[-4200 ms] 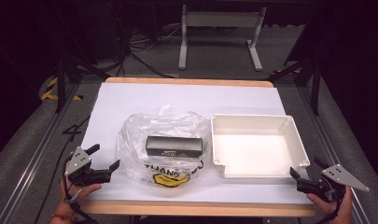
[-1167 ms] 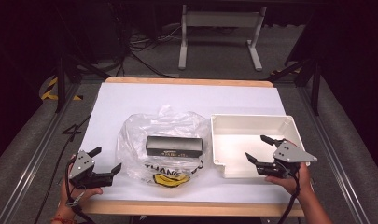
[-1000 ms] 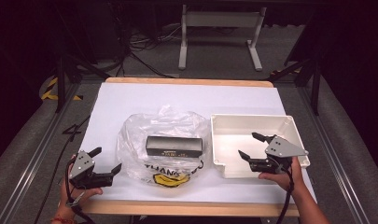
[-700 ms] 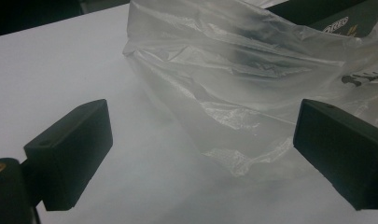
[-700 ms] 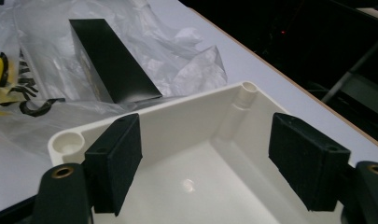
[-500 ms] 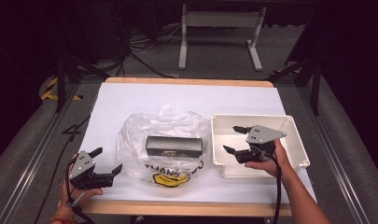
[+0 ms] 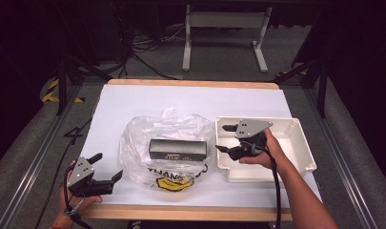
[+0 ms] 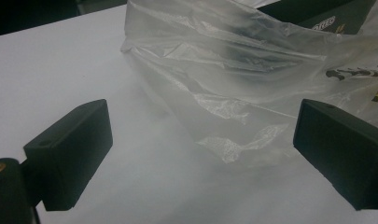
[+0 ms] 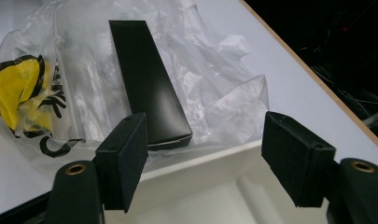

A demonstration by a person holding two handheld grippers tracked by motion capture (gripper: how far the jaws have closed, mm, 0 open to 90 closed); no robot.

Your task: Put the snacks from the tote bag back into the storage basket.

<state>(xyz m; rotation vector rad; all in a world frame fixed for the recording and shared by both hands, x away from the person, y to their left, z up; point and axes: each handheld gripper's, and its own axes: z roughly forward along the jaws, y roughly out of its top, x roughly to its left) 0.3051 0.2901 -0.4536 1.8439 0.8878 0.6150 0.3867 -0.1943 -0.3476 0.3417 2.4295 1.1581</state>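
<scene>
A long black box point(image 7: 177, 149) point(image 9: 147, 79) lies on a clear plastic bag point(image 7: 167, 143) point(image 8: 252, 74) point(image 9: 74, 70) with a yellow and black print, at the middle of the table. My right gripper point(image 7: 225, 138) point(image 9: 203, 158) hovers open over the left end of a white tray point(image 7: 295, 143) point(image 9: 210, 186), jaws pointed at the box's near end. My left gripper point(image 7: 107, 168) point(image 8: 200, 154) stands open near the front left table edge, just short of the bag's left side. Neither holds anything.
A white sheet point(image 7: 133, 102) covers the wooden table point(image 7: 190, 83). The tray's inside looks bare. Beyond the table stand a metal frame point(image 7: 224, 33), cables on the floor and dark stands.
My right gripper has travelled from the table's front right corner leftward over the tray to its left end, facing the box. The left gripper has stayed put.
</scene>
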